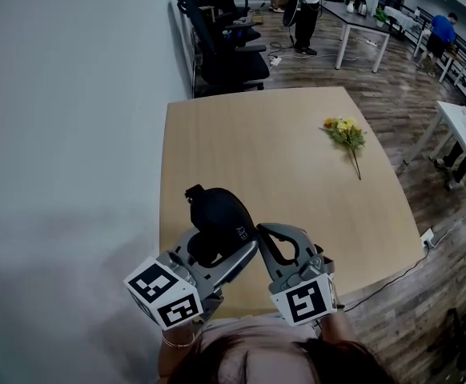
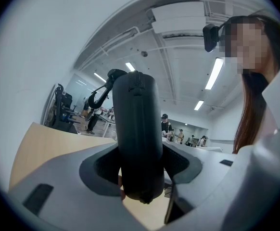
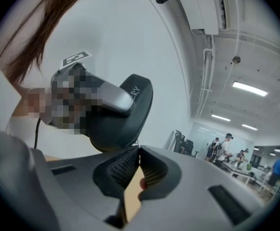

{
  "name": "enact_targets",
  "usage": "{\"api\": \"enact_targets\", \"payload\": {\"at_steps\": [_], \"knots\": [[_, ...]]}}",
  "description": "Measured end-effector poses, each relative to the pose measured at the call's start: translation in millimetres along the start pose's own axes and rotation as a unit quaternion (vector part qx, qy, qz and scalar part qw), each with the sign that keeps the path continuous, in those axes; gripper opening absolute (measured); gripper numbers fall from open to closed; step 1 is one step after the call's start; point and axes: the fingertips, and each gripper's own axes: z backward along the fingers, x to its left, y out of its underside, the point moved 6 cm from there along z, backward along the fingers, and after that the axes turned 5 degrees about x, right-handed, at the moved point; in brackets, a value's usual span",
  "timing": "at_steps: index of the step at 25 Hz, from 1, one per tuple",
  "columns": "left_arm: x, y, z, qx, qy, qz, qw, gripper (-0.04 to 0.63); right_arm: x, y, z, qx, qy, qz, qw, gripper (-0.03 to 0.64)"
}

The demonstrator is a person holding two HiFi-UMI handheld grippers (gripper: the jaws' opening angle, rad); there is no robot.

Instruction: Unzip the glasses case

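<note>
**Left gripper** [image 2: 139, 172]: nearest item. Its jaws are clamped across the lower waist of the glasses case [image 2: 137, 129], with the pads bearing on both flanks. In this gripper's own view the case's long axis runs 12 to 6 o'clock, the zip seam faces the camera, and a carry loop [image 2: 104, 88] sits at 11 o'clock off the top end.

**Right gripper** [image 3: 140, 150]: the jaws are pressed together at the tips. The case [image 3: 125, 124] lies directly at 11 o'clock, touching or very nearly so. A zip pull may be nipped between the tips, but the view is too tight to confirm it. This is the nearer hand to the seam.

**Head view**: the case [image 1: 221, 214] is held above the near edge of the table [image 1: 257, 134], with the right gripper [image 1: 261, 234] at its 4 o'clock.

**Clearance**: a wall closes the 9 o'clock side. There is open tabletop toward 12 and 1 o'clock. The flowers [image 1: 345, 134] are well apart at 1 o'clock, and the chairs [image 1: 225, 46] stand beyond the far edge.
</note>
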Motion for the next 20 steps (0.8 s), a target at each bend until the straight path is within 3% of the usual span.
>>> {"api": "enact_targets", "payload": {"at_steps": [14, 20], "knots": [[-4.3, 12.9, -9.4, 0.043, 0.013, -0.008, 0.9989, 0.255, -7.4, -0.1, 3.3, -0.004, 0.011, 0.024, 1.000, 0.015], [-6.9, 17.5, -13.6, 0.061, 0.017, -0.008, 0.9980, 0.255, -9.4, 4.1, 6.4, 0.005, 0.017, 0.012, 1.000, 0.015]]}}
